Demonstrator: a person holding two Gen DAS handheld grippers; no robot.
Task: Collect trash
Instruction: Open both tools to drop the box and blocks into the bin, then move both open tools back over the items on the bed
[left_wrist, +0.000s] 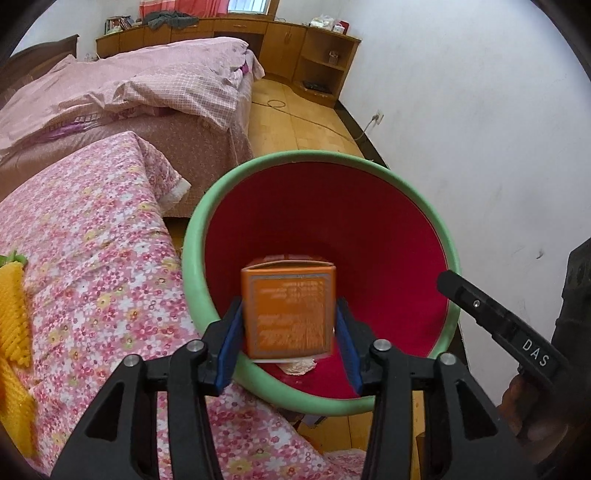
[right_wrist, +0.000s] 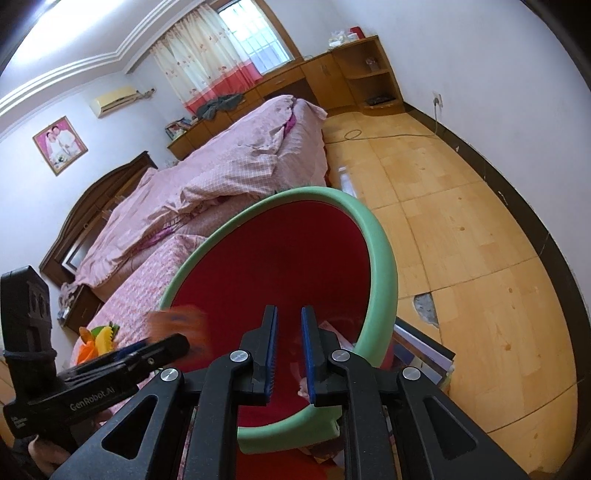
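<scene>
You're holding the L gripper (left_wrist: 289, 302) over the bin (left_wrist: 192, 266), inside its near rim, w/ the orange box (left_wrist: 290, 317) standing upright between the blue pads. The jaws are standing about half open. The pads look just off the box's sides rather than pressing, so I'm reading the box as loose and dropping; it's blurred in both views, so I can't be 100% sure. Below it, some crumpled paper (left_wrist: 299, 365) is already lying at the bin's bottom.

The R gripper (right_wrist: 289, 314) is hovering over the same near rim, nearly closed w/ a narrow gap, nothing in it.

For a clean drop:
- Keep the L gripper inside the rim, toward the bin's centre, not over the green edge.
- If the box is hanging on one pad, open wider instead of shaking it.
- The bin is sitting close to the floral bedcover (left_wrist: 92, 240), so don't nudge its rim on that side when you pull back.
- Keep the R gripper clear of the L one, as they're near each other at the near rim.
</scene>
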